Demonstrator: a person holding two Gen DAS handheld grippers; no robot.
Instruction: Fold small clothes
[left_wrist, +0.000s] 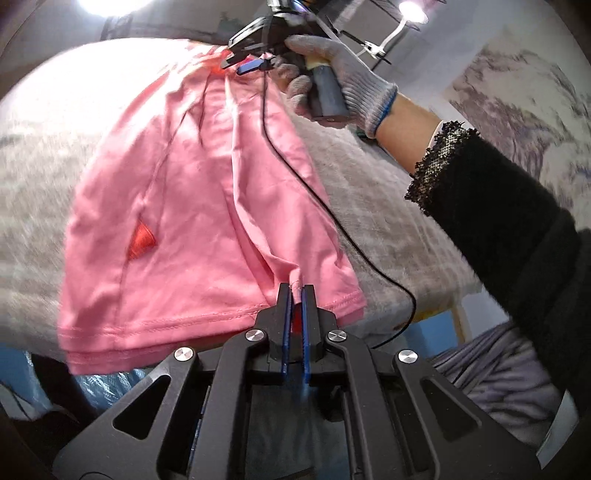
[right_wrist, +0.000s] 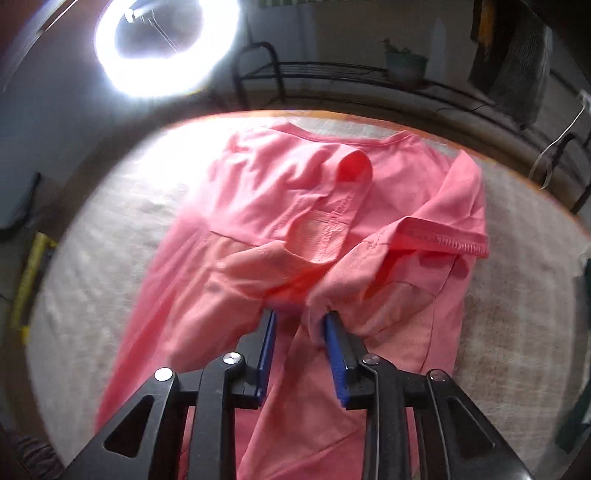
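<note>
A pink shirt (left_wrist: 192, 206) lies spread on a counter (left_wrist: 376, 206) covered with a fuzzy grey cloth. In the left wrist view its stitched hem is at the near edge of the counter and hangs a little over it. A small red patch (left_wrist: 141, 242) shows on the left part of the shirt. In the right wrist view the neck opening is on the far side, and one short sleeve (right_wrist: 443, 240) is folded over on the right.

The left tool (left_wrist: 296, 291) is pinched tight on a small bunch of pink cloth next to the hem. Its two blue pads are almost together, with the cloth squeezed between them.

The right tool (right_wrist: 301, 321) has its blue pads apart. Pink cloth lies bunched between them and drapes over the tip of the right pad, but the pads do not squeeze it.

In the left wrist view, a hand in a grey knit glove (left_wrist: 332, 81) holds the right tool at the far end of the shirt. A black sleeve (left_wrist: 491, 214) with a lace cuff follows the arm. A thin black cable (left_wrist: 295, 177) runs from that tool across the shirt and counter.

A bright ring light (right_wrist: 166, 48) glows on the far left. A metal rack (right_wrist: 332, 77) with a potted plant (right_wrist: 404, 66) stands behind the counter.
</note>
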